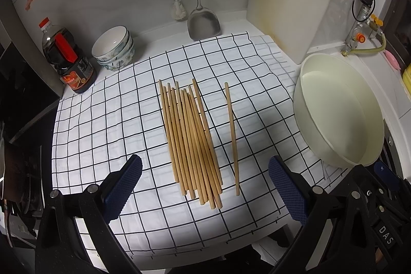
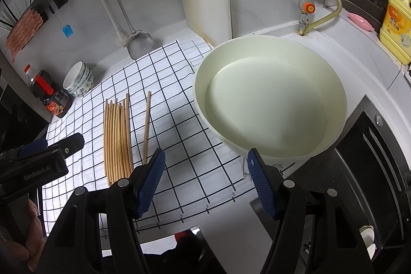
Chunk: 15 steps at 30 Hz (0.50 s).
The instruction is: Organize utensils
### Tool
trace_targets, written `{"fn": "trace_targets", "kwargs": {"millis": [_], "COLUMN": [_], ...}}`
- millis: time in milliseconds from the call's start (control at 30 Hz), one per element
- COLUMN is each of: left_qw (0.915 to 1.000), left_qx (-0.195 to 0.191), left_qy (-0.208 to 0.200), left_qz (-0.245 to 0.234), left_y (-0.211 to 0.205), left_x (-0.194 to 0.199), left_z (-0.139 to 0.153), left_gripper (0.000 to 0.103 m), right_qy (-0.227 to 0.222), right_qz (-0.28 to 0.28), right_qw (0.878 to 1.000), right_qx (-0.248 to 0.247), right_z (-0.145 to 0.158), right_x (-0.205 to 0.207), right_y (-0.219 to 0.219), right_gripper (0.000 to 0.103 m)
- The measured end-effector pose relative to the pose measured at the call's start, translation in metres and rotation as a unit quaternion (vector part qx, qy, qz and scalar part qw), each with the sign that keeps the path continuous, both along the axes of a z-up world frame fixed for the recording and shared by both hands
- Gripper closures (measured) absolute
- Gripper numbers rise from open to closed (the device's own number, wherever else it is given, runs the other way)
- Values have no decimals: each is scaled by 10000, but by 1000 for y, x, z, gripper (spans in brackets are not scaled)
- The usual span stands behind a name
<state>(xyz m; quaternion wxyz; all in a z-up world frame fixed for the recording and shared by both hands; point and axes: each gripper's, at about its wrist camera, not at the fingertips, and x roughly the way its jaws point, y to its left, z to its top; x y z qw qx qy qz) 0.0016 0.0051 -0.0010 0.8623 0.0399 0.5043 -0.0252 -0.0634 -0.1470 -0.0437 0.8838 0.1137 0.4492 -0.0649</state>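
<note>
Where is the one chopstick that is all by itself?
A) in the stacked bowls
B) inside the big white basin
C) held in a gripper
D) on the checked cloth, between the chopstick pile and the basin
D: the lone chopstick lies flat on the checked cloth, apart from the chopstick pile and short of the white basin.

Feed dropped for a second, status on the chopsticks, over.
Left hand-held gripper open, empty. Right hand-held gripper open, empty. Chopstick bundle on checked cloth, one stray chopstick lying apart. Nothing blocking.
</note>
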Motion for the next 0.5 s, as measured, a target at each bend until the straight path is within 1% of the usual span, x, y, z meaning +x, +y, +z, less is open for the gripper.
{"fn": "trace_targets", "kwargs": {"millis": [500], "left_qw": [10000], "left_qx": [0], "left_qy": [-1], "left_qz": [12], "left_y": [5], "left_x": [-1], "left_z": [-6], "left_gripper": [6], "right_qy": [20], "right_qz": [43], "right_qw": [10000], "right_qx": [31], "right_z": [1], "right_x": [2], "right_y": [-2], "right_gripper": [39]}}
